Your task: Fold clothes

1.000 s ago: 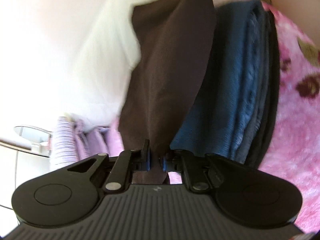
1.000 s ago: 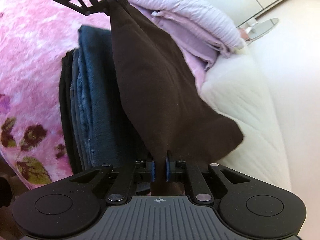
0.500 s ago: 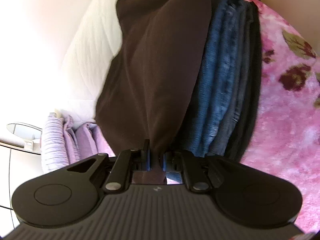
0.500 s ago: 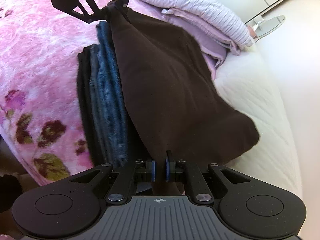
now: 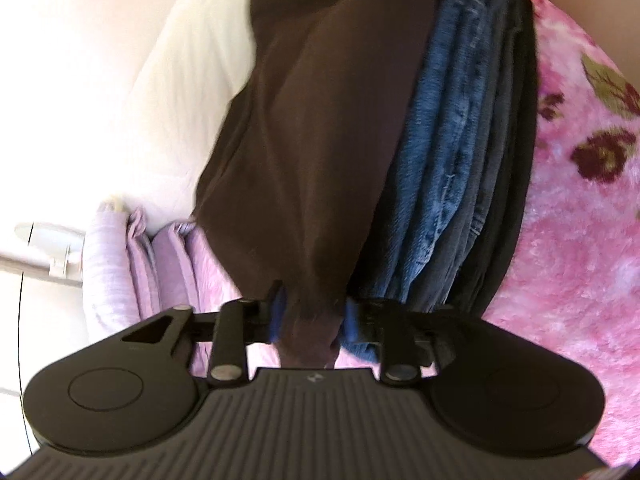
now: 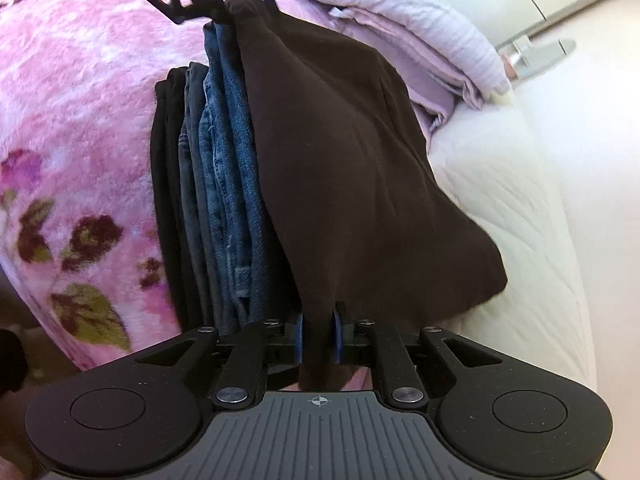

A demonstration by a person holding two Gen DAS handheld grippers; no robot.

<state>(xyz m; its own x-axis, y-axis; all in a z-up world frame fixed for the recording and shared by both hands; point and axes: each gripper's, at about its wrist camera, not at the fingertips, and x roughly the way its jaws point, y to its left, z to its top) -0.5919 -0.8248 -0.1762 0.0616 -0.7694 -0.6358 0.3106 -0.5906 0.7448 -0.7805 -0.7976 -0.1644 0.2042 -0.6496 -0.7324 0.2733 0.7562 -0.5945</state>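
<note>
- Left gripper point(image 5: 310, 314): its blue pads stand apart with a bunched end of the brown garment point(image 5: 320, 128) lying between them; they look slackened off the cloth rather than pinching it, though the blur makes this uncertain.
- Right gripper point(image 6: 318, 334): its pads sit closer in, clenched on the opposite end of the brown garment point(image 6: 360, 184).
- The garment stretches between the two grippers, folded and draped on top of the stack point(image 6: 216, 184) of folded jeans and dark clothes, one side hanging past the stack toward the mattress point(image 6: 520, 240).
- The stack rests on a pink floral blanket point(image 6: 80, 120); folded lilac bedding point(image 6: 400, 28) lies beyond it.
- Step, as I judge it: laying the folded brown piece onto the stack.
- The next move calls for getting the overhanging side square with the stack's edges and both ends let go without dragging the cloth off.
</note>
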